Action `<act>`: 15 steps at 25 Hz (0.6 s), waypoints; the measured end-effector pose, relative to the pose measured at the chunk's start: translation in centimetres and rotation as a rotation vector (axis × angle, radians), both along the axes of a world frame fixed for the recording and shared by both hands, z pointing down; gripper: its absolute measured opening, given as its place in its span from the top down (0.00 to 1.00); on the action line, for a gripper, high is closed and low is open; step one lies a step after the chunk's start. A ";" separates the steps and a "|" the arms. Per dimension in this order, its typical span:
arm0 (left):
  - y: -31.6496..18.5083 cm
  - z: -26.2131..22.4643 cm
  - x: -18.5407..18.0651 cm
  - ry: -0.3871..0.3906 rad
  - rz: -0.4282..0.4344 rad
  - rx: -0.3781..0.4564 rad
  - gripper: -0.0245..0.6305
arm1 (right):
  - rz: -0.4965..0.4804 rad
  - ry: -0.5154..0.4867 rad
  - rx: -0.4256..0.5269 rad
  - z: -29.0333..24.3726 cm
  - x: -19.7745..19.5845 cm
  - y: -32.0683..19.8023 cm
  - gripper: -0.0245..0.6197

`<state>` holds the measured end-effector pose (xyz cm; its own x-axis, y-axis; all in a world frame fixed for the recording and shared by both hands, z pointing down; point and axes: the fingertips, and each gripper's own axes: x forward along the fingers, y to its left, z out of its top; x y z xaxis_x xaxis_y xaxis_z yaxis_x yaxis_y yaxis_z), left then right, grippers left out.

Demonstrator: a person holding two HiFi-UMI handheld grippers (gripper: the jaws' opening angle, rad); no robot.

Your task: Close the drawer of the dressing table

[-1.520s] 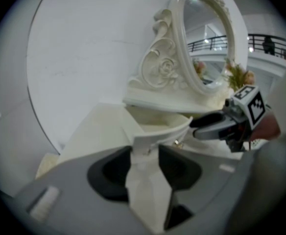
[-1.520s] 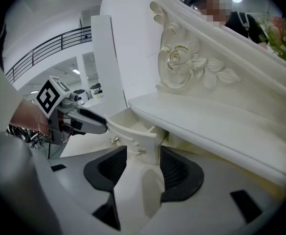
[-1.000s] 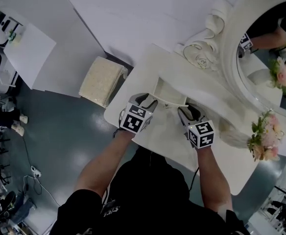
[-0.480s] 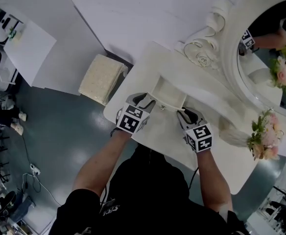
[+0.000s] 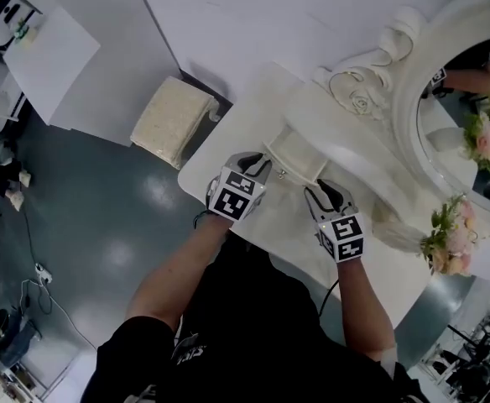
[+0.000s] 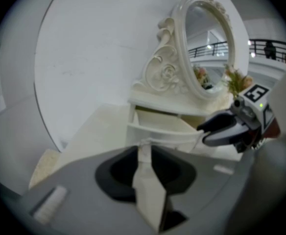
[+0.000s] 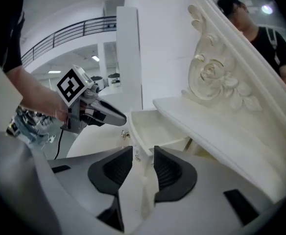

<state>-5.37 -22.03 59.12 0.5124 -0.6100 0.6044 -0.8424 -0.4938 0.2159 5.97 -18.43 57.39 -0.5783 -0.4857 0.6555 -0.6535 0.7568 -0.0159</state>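
The white dressing table [image 5: 228, 141] has its small drawer [image 5: 296, 152] part way out below the raised shelf, with a metal knob [image 5: 281, 174] on its front. My left gripper [image 5: 258, 169] is at the front's left end. In the left gripper view its jaws [image 6: 144, 155] have just been closing, and the pads press on the white front edge. My right gripper [image 5: 320, 193] is at the front's right end. Its jaws [image 7: 143, 168] have just been opening and stand apart around the drawer front [image 7: 133, 136].
An oval mirror [image 5: 471, 133] in a carved scroll frame [image 5: 362, 99] rises behind the shelf. Pink flowers [image 5: 446, 242] stand at the table's right. A cushioned stool [image 5: 171, 122] sits on the floor to the left. White panels back the table.
The right gripper has shifted and rolled a little at the drawer front. The left gripper stays at its end. The head view has swung slightly.
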 end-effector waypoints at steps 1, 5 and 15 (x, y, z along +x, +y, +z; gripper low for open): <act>0.1 -0.1 -0.3 0.009 -0.010 0.002 0.83 | -0.038 0.039 0.021 -0.5 -0.3 0.1 0.76; 0.8 -0.7 -1.6 0.029 -0.044 0.012 0.83 | -0.203 0.180 0.053 -1.1 -2.5 -0.1 0.74; 2.8 -2.5 -4.9 0.007 -0.090 0.030 0.83 | -0.374 0.353 -0.057 1.0 -6.1 -1.2 0.74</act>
